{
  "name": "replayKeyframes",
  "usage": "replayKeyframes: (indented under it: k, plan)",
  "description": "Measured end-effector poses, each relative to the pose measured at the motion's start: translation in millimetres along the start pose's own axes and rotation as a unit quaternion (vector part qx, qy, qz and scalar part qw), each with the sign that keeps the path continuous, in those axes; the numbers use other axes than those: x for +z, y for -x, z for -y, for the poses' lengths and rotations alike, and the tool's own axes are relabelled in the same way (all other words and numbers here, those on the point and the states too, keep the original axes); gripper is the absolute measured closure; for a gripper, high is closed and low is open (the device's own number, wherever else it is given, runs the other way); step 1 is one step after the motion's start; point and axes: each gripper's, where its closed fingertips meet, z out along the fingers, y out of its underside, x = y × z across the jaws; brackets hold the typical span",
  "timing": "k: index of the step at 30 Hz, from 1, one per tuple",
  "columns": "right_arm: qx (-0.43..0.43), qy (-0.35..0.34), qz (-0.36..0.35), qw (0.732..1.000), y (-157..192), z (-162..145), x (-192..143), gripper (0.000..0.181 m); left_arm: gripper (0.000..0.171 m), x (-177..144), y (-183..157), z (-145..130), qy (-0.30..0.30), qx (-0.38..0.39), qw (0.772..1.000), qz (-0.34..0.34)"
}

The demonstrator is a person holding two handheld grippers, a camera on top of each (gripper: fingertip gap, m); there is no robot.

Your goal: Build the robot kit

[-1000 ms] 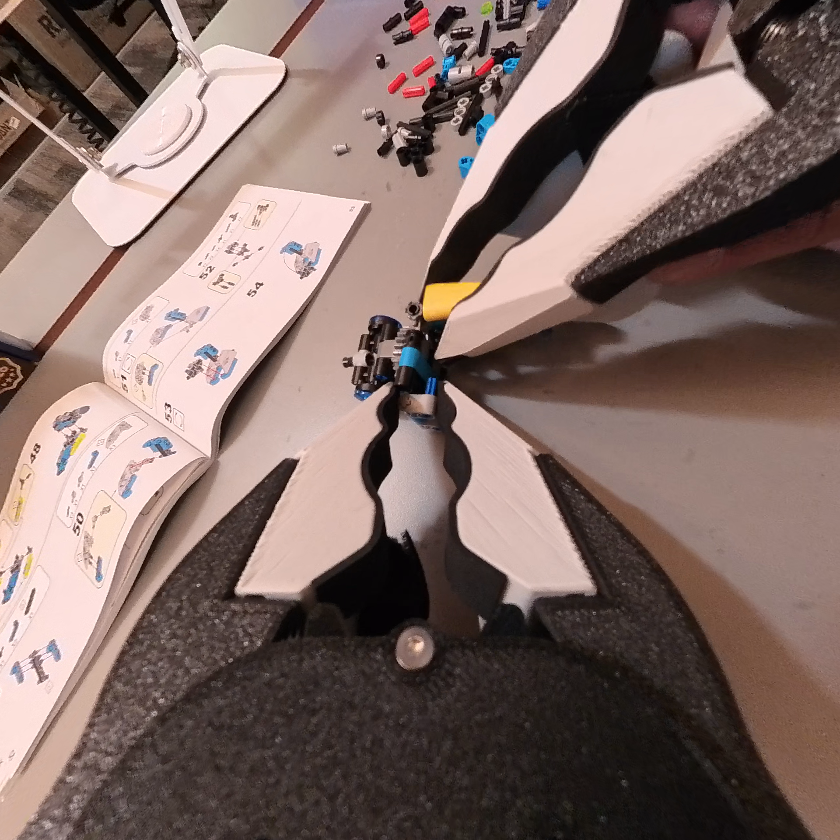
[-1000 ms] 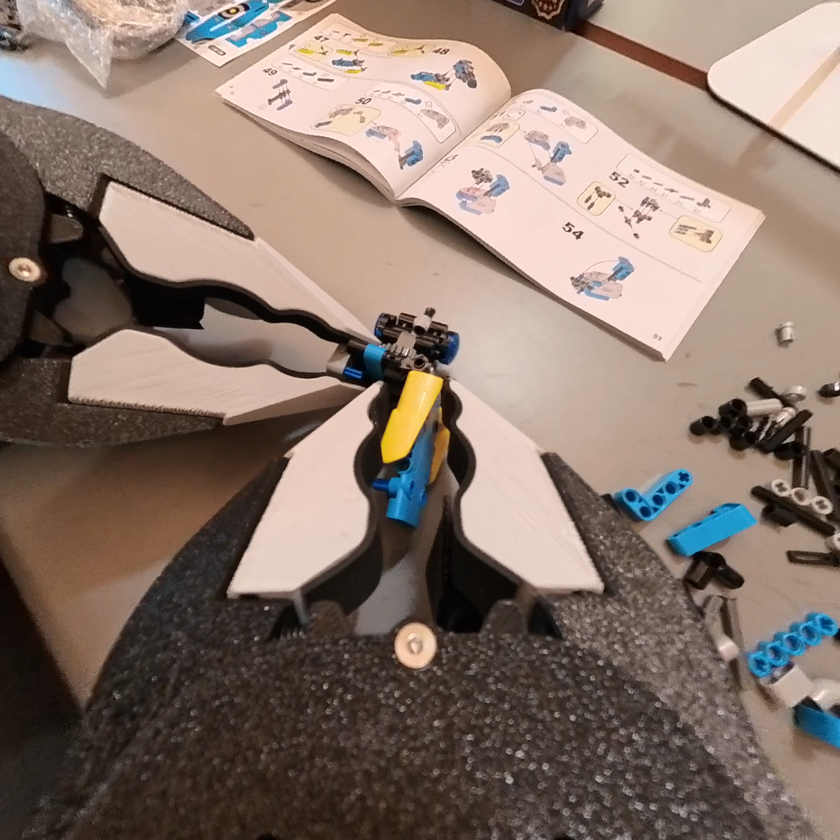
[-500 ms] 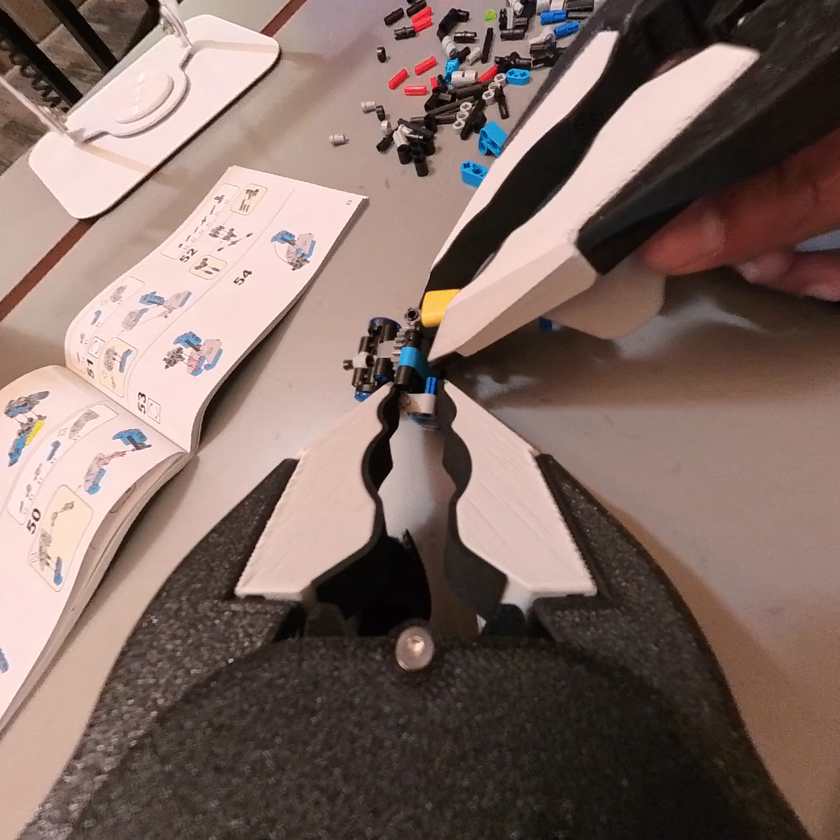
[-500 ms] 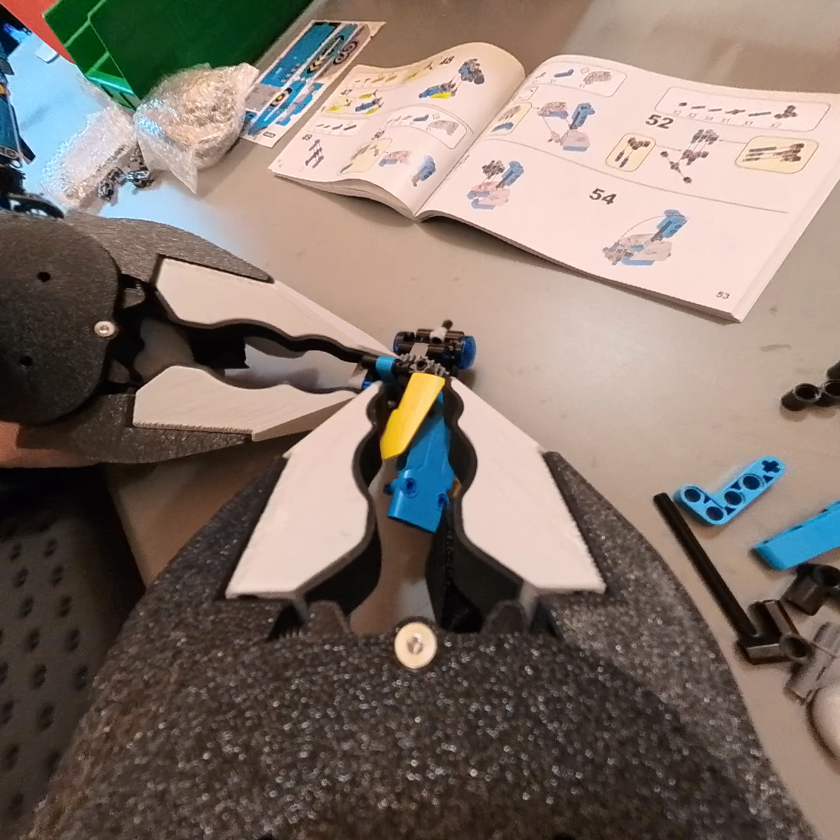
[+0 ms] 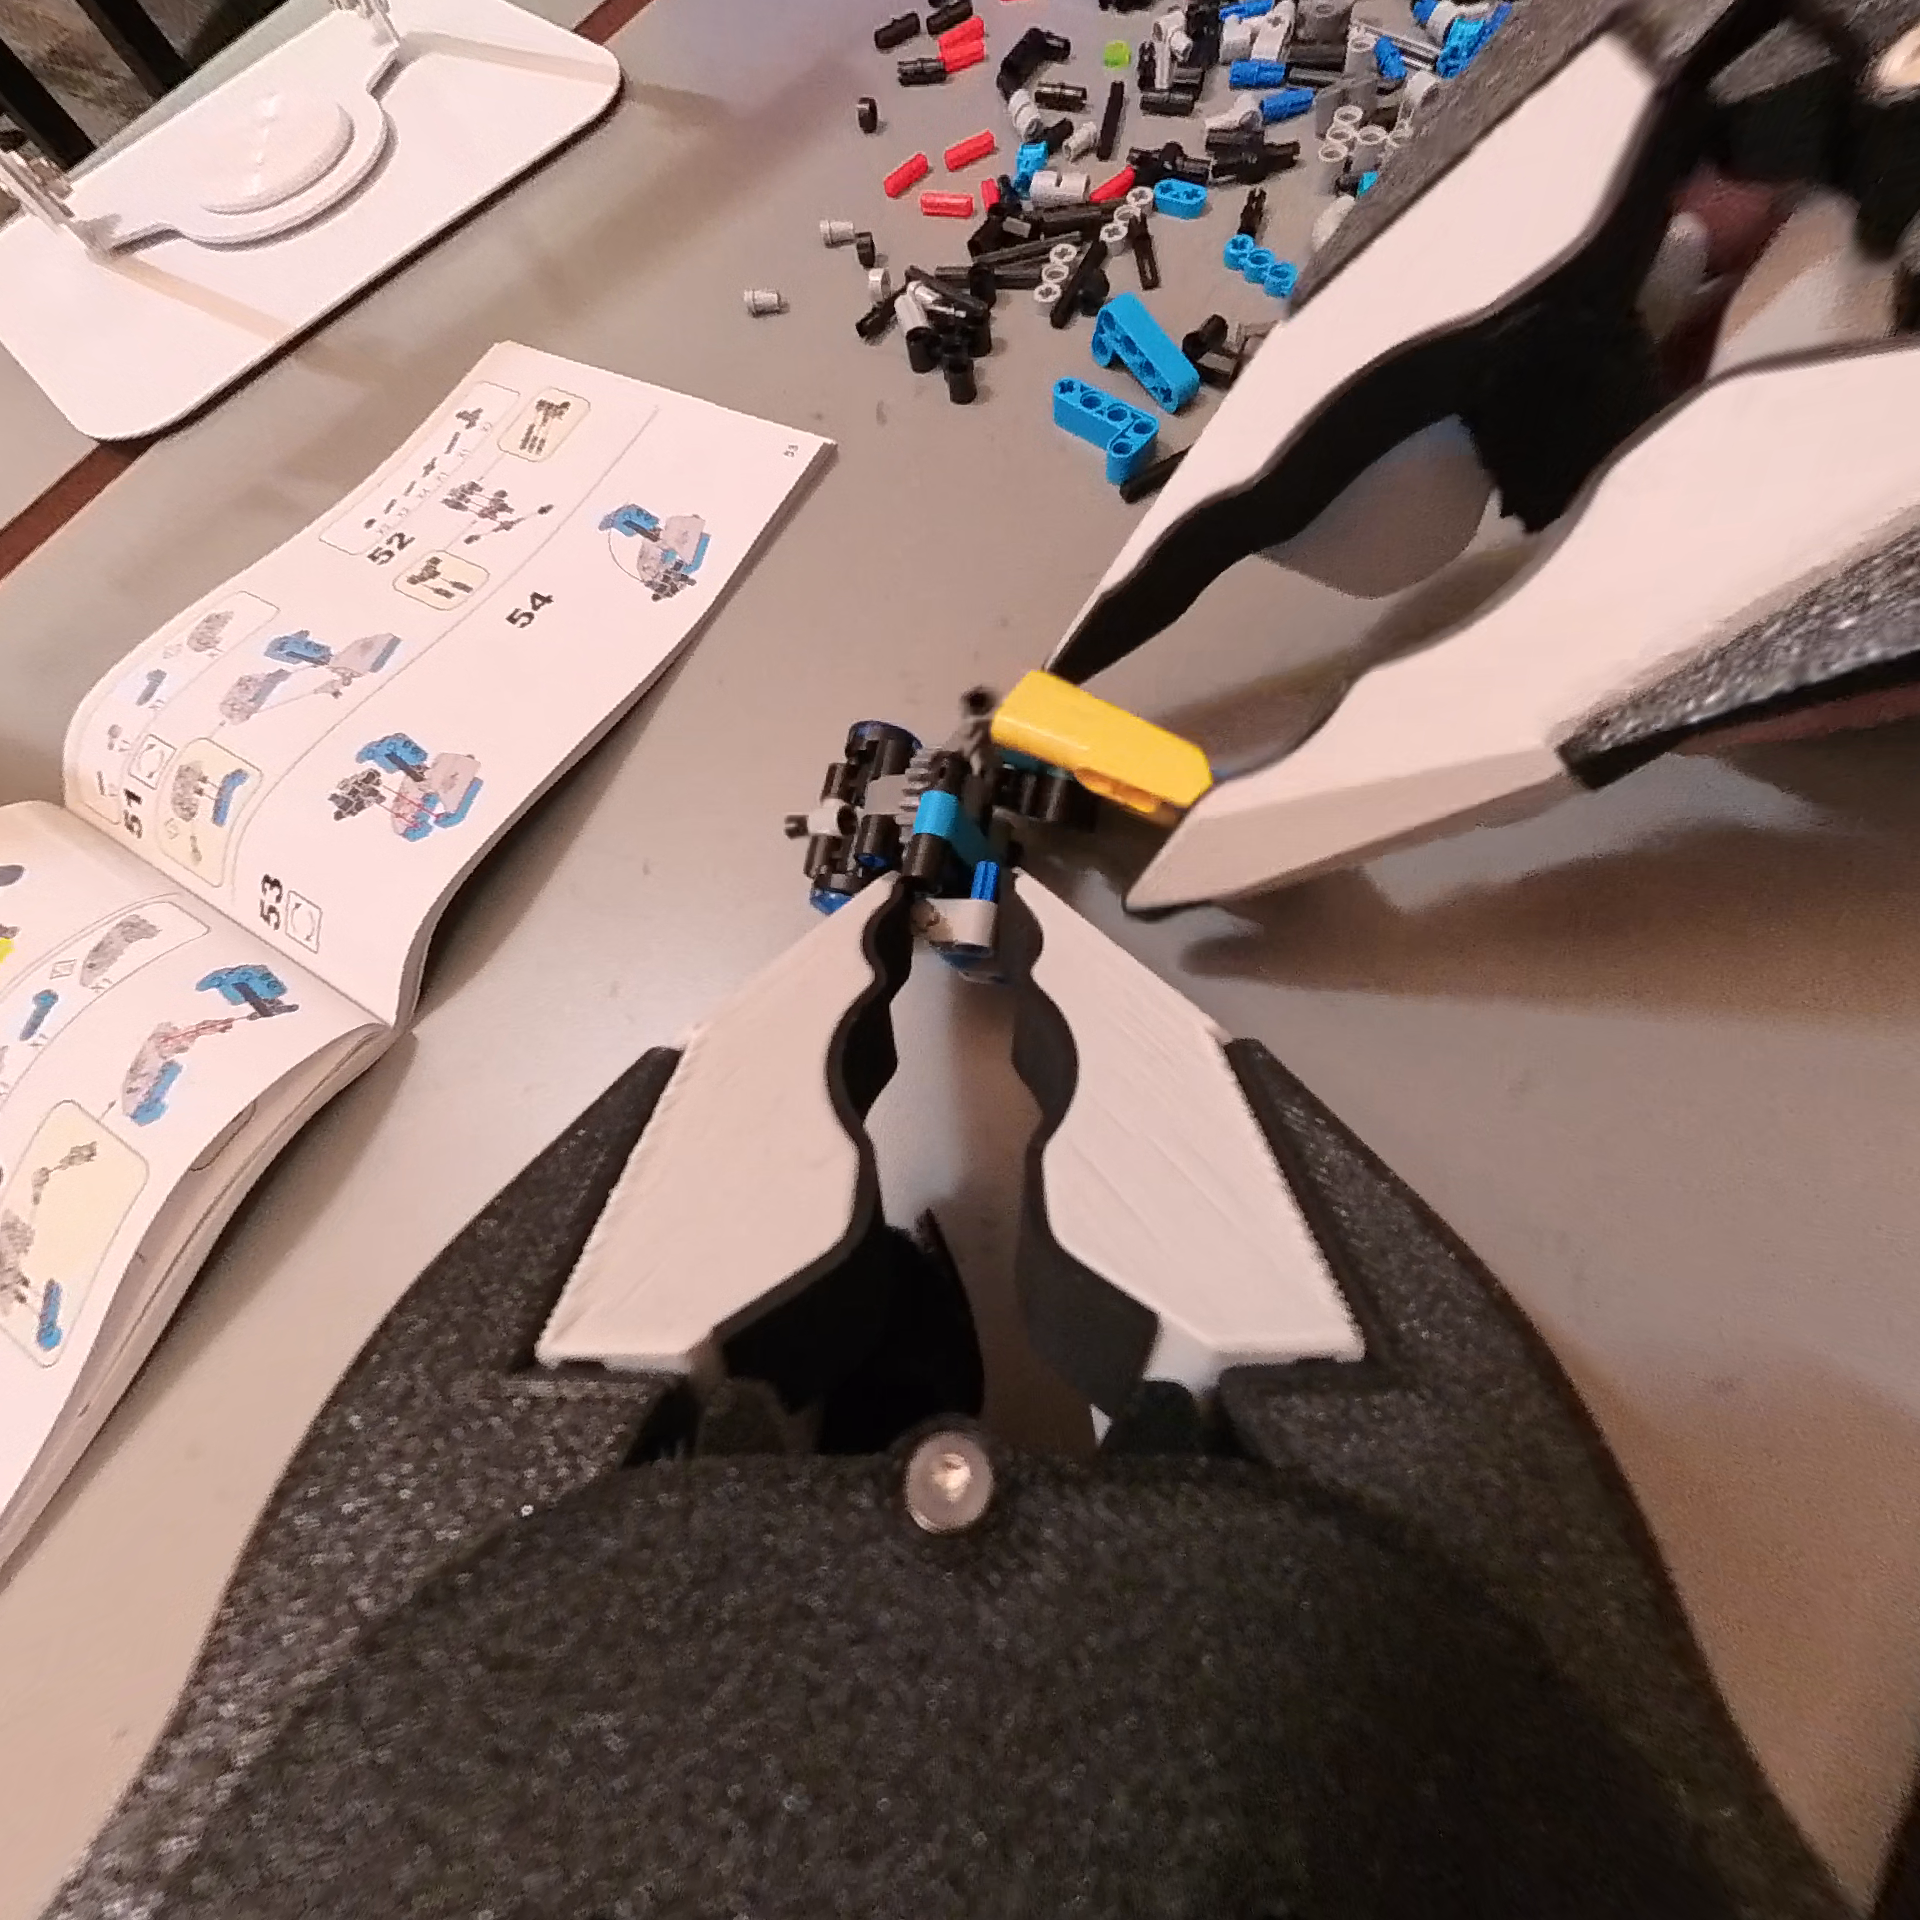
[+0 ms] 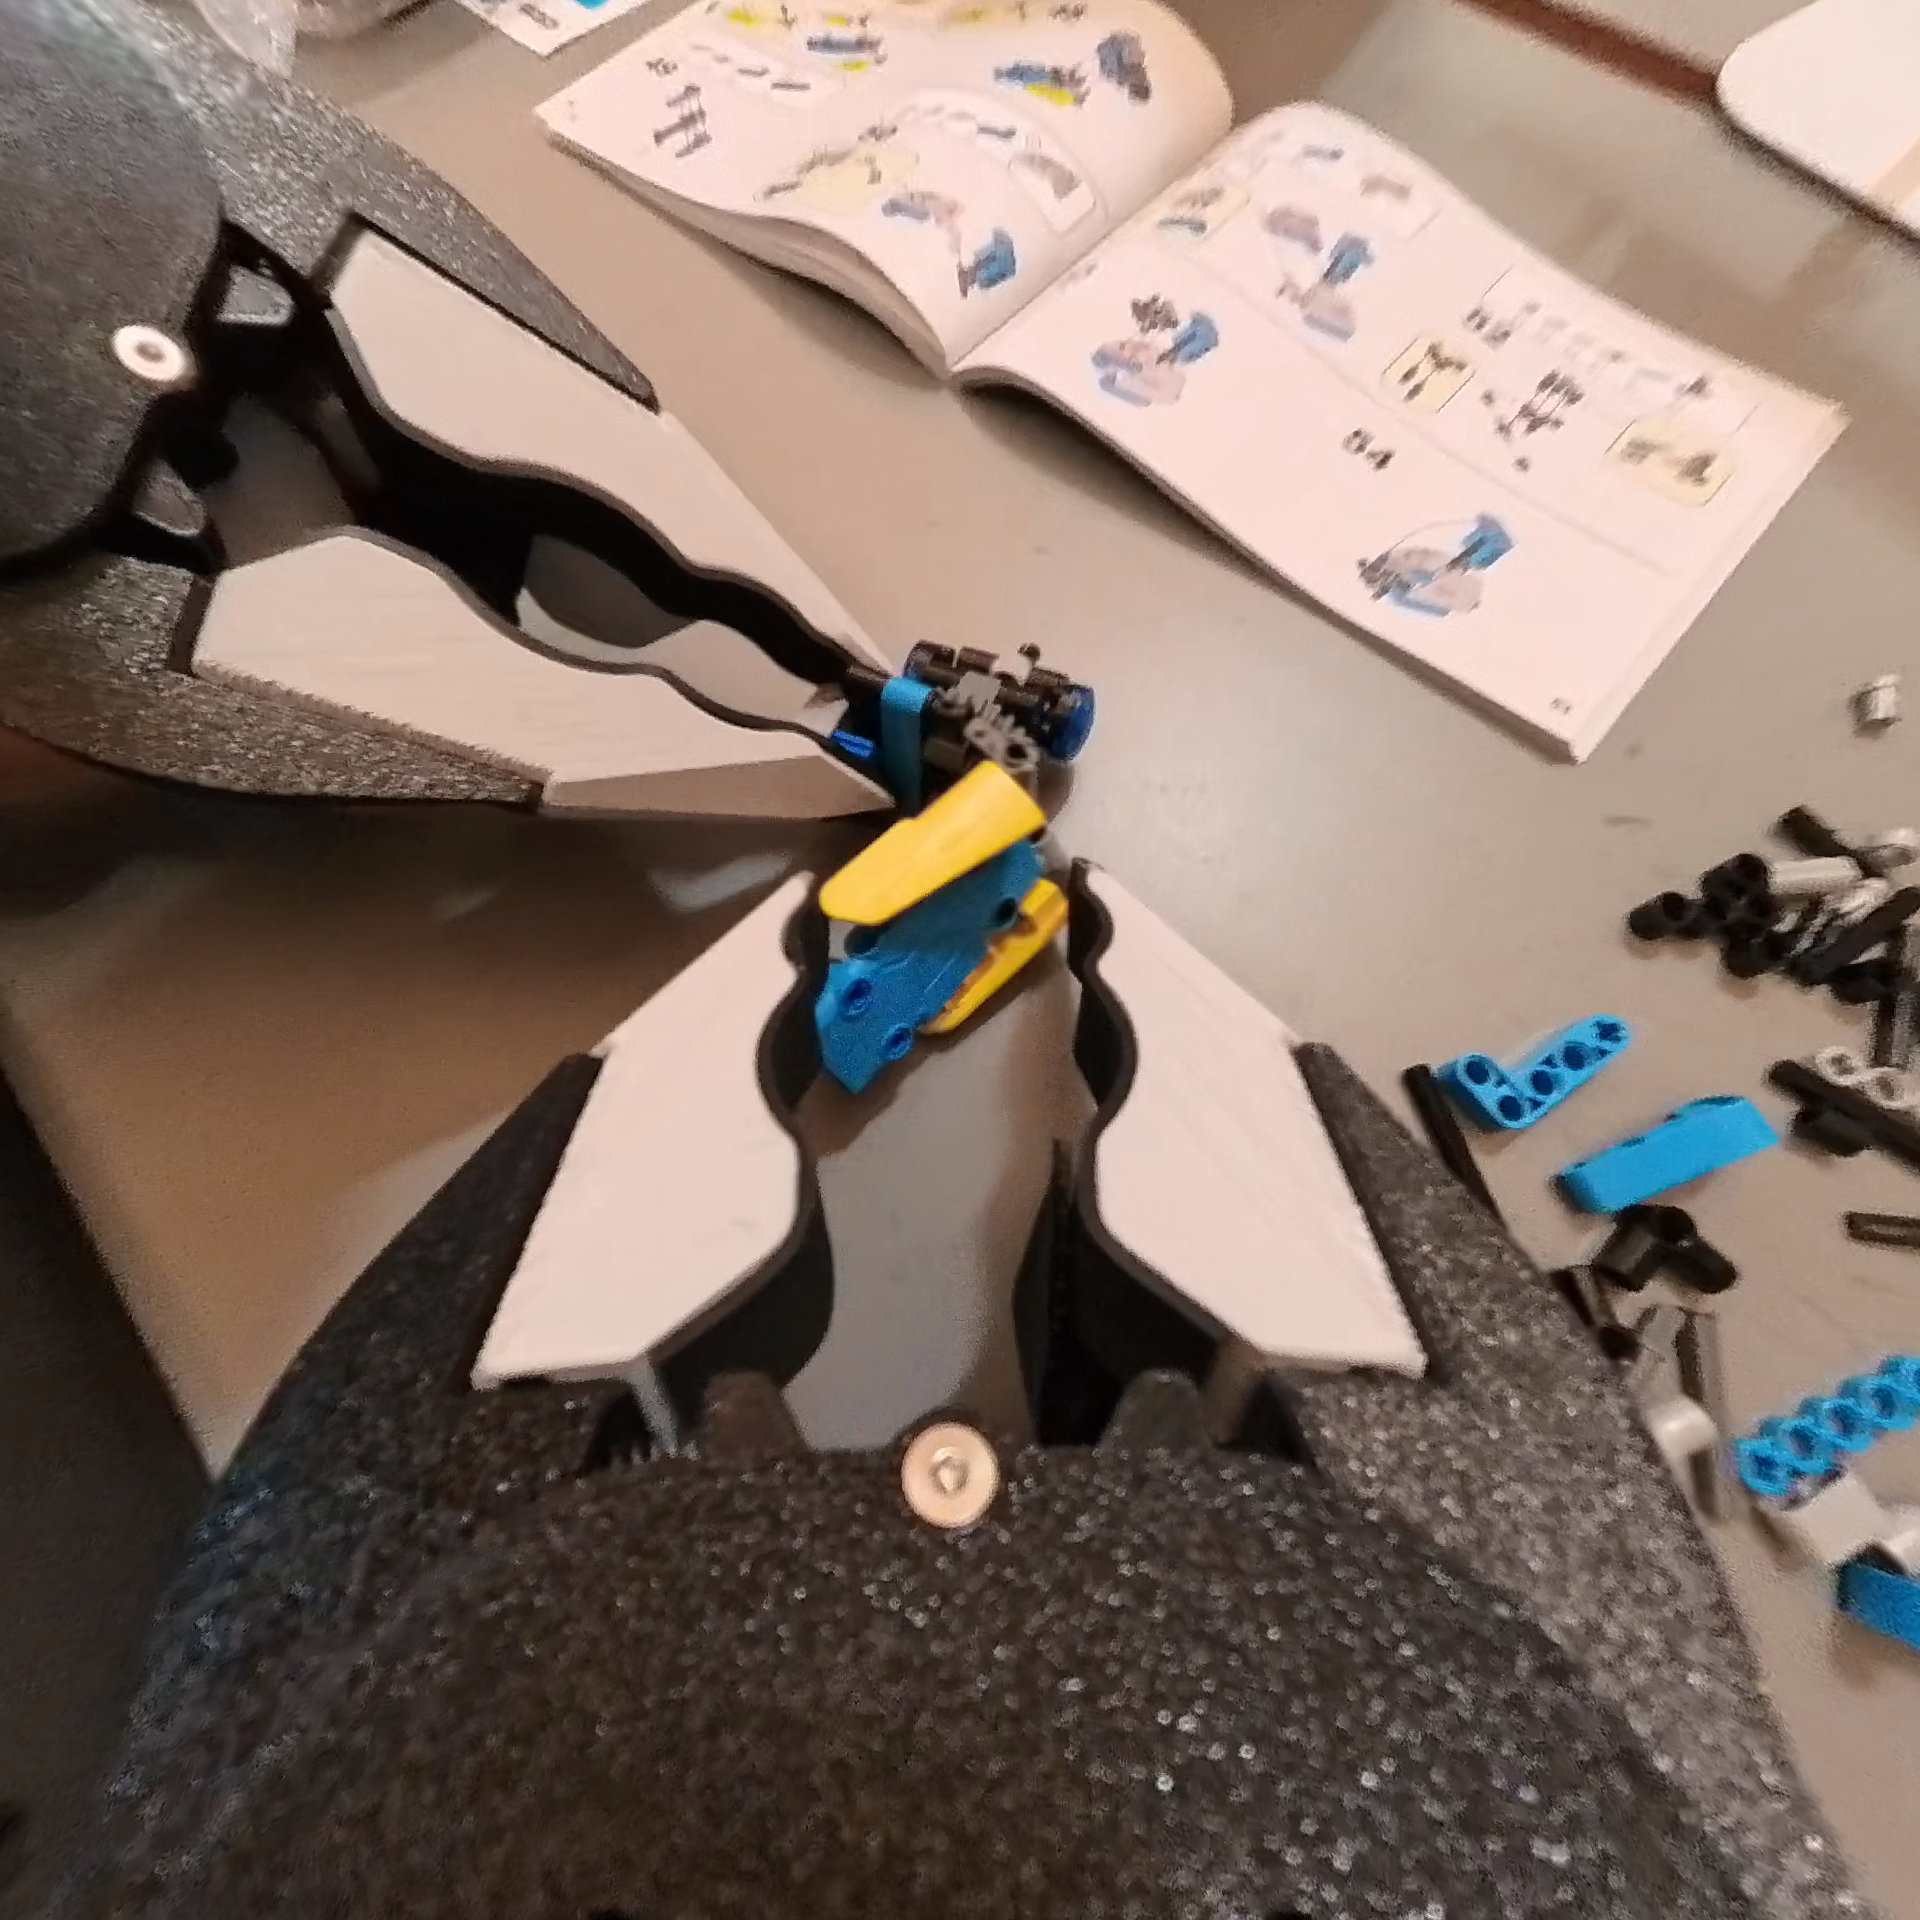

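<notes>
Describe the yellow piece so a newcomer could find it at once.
Start at the open booklet on the grey table. Beside it two claws meet; the yellow piece lies between the right claw fingers, on a blue part. Nothing else nearby is yellow.

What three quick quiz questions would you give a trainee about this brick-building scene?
1. True or false: the left gripper is shut on the black and blue assembly.
2. What lies between the fingers of the right gripper? A: a red pin. B: a yellow and blue piece. C: a white base plate.
3. Fill in: in the left wrist view, the open booklet lies to the ___ of the assembly.
Key: 1 true; 2 B; 3 left.
</notes>
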Motion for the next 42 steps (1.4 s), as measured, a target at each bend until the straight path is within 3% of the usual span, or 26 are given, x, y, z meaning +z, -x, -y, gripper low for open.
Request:
replayKeyframes:
  k: [6, 11, 17, 26, 29, 42]
  plan:
    - [0.019, 0.017, 0.016, 1.000, 2.4, -4.6, 7.2, 0.138, 0.156, 0.3, -2.9, 1.1, -0.002, 0.012, 1.000, -0.002]
    - [0.034, 0.017, 0.011, 0.999, -3.8, -3.5, 4.7, 0.159, 0.156, 0.4, -5.9, 1.8, -0.003, 0.026, 1.000, -0.001]
    - [0.031, 0.024, -0.013, 0.999, -2.9, -3.6, 7.7, 0.159, 0.156, 0.3, -4.8, 1.7, -0.002, 0.025, 1.000, 0.004]
    - [0.085, 0.030, 0.038, 0.995, 2.8, -2.0, 8.7, 0.162, 0.156, 0.4, -4.4, 2.1, -0.002, -0.006, 1.000, -0.015]
    - [0.073, 0.028, 0.024, 0.997, 3.5, -1.6, 9.9, 0.161, 0.156, 0.5, -3.4, 2.1, -0.002, -0.005, 1.000, -0.010]
    - [0.080, -0.031, 0.060, 0.995, 2.9, 9.8, -1.9, 0.146, 0.156, -2.2, -2.9, 3.5, -0.009, -0.037, 0.998, -0.043]
